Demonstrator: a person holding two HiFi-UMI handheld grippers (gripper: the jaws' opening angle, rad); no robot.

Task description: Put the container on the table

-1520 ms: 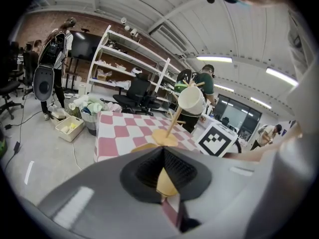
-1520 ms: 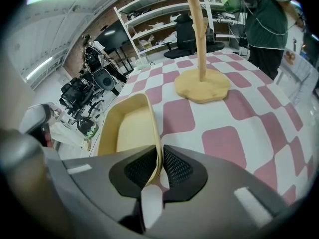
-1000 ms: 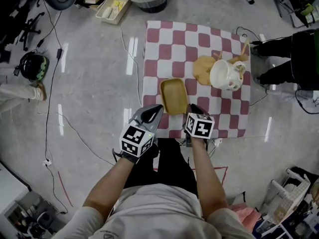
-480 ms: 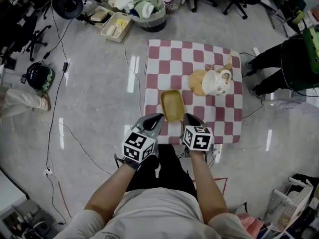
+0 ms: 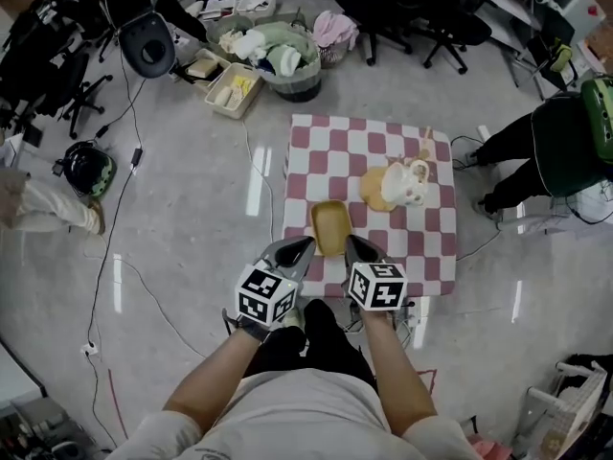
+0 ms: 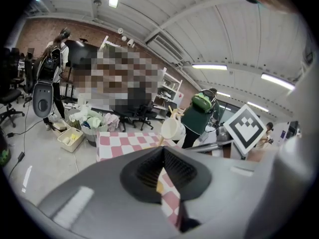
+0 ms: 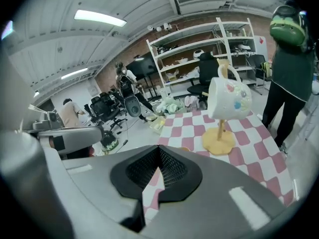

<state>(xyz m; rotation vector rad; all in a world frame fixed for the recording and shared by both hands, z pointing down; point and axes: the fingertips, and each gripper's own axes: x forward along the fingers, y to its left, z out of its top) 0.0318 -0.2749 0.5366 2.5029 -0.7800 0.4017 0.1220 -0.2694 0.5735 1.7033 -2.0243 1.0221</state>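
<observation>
A shallow yellow container (image 5: 329, 226) lies on the red-and-white checkered table (image 5: 350, 156), near its front edge. My left gripper (image 5: 303, 246) is just left of the container's near end and my right gripper (image 5: 351, 244) just right of it. Neither touches it as far as I can tell. Both are shut with nothing held. In the left gripper view the left gripper (image 6: 163, 154) shows only a thin slit with a sliver of yellow behind it. The right gripper (image 7: 158, 157) looks the same in its own view. A white mug (image 5: 406, 181) hangs on a yellow stand (image 7: 219, 142).
Beyond the table stand a round basket of cloths (image 5: 281, 54), a beige bin (image 5: 232, 89) and several office chairs (image 5: 402, 12). A person in dark clothes (image 5: 551, 147) stands at the table's right. Cables and a helmet (image 5: 88, 169) lie on the floor at left.
The head view has pulled back and up, so the table looks smaller and farther. Both grippers stay shut at the container's near end. The container has not moved on the cloth.
</observation>
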